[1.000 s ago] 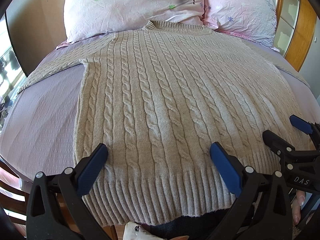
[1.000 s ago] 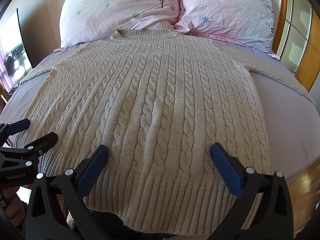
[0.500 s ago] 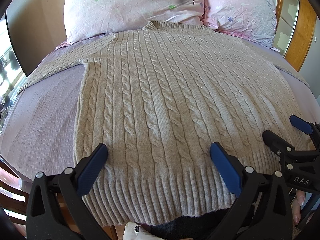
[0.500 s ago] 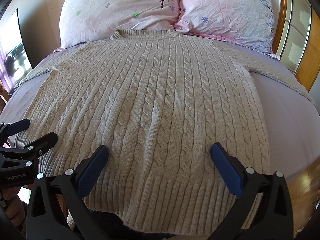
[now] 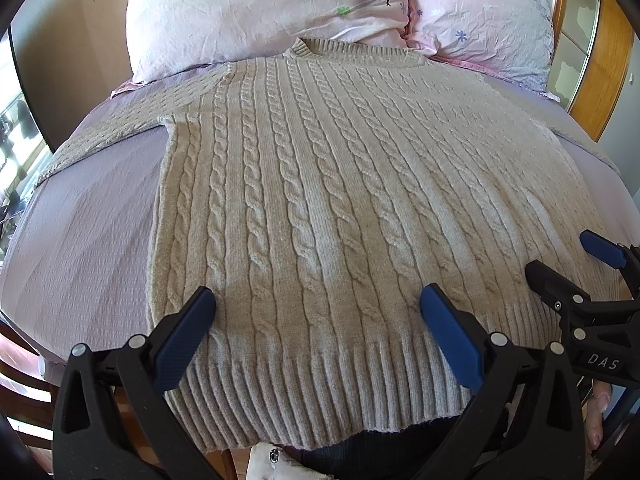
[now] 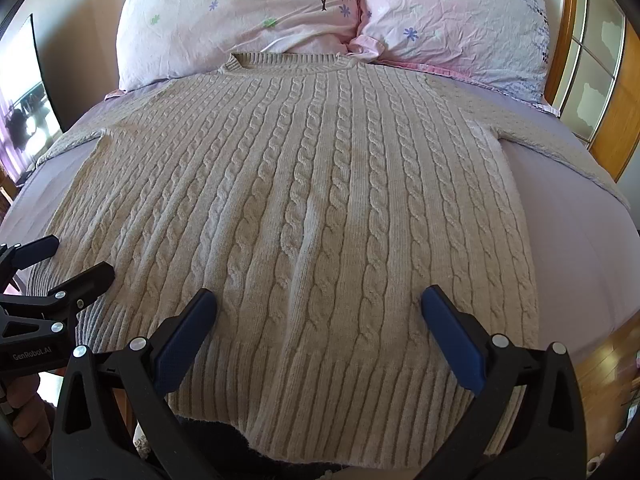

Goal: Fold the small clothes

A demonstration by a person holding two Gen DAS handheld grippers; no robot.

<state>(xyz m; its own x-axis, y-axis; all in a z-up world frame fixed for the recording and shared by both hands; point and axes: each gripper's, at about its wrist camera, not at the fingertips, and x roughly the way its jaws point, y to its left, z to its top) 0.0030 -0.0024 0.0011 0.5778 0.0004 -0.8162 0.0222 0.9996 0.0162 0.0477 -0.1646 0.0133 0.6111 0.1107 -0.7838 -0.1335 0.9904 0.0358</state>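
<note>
A beige cable-knit sweater lies flat and face up on the bed, collar toward the pillows, ribbed hem at the near edge; it also shows in the right wrist view. Its sleeves spread out to both sides. My left gripper is open and empty, hovering over the hem's left half. My right gripper is open and empty over the hem's right half. Each gripper shows in the other's view, the right one and the left one, both with jaws apart.
Two pink floral pillows lie at the head of the lilac-sheeted bed. A wooden bed frame with glass panels stands at the right. Wooden floor lies beyond the bed's right edge.
</note>
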